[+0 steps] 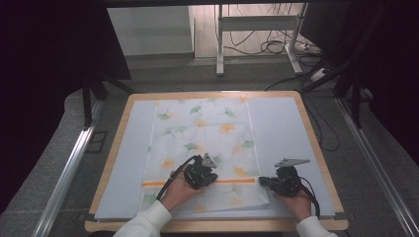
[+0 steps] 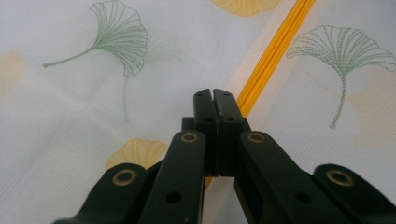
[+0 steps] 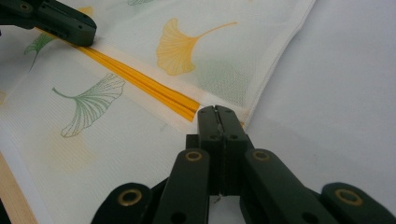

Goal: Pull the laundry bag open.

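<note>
Here we are over the table (image 1: 316,148), a wooden-edged top under a pale sheet, and lying on it from the far edge down to the near edge is the mesh bag (image 1: 202,128), white netting printed with green and orange ginkgo leaves. An orange zipper (image 1: 232,181) runs across the bag close to the near edge. The left gripper (image 1: 210,178) sits on that zipper about midway along, jaws pressed together with nothing seen between them; in the left gripper view the left gripper (image 2: 213,93) has its tips right beside the orange zipper (image 2: 275,51). The right gripper (image 1: 263,181) lies at the zipper's right end, by the bag's right edge, jaws likewise fully closed; the right gripper view puts the right gripper (image 3: 215,111) at the end of the orange zipper (image 3: 140,84). Beyond the table's far edge stands a white desk frame (image 1: 257,34) with loose cables (image 1: 267,47) on the floor. No readable writing anywhere.
</note>
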The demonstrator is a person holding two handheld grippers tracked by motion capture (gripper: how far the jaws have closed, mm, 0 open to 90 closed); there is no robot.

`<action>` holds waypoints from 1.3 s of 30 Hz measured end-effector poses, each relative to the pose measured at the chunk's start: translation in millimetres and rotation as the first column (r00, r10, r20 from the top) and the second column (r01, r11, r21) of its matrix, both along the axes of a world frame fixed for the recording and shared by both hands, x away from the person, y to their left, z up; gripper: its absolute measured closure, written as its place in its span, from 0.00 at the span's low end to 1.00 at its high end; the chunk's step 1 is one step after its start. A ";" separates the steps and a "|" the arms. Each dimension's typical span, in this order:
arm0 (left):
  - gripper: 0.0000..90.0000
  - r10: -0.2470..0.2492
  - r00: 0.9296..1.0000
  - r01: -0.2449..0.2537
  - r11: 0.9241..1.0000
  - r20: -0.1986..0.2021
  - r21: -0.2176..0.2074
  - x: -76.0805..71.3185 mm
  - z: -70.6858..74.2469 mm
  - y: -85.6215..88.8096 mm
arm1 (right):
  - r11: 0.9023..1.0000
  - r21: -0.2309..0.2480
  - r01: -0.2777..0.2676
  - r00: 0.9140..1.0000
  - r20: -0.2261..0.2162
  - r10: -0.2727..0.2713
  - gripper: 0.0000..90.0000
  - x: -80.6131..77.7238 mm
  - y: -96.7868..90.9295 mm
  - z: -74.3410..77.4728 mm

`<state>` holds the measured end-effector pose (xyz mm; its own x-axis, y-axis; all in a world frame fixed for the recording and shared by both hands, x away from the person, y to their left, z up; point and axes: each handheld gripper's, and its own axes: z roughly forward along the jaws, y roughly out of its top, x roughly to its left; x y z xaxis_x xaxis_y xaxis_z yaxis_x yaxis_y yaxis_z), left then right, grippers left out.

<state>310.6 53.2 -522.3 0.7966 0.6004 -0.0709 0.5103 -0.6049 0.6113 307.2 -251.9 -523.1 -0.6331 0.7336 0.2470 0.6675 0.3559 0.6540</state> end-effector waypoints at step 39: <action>1.00 0.036 0.999 -0.036 0.998 0.013 0.043 -8.0 0.5 26.0 | 1.000 -0.002 0.004 1.000 -0.001 -0.004 1.00 -0.4 0.3 0.2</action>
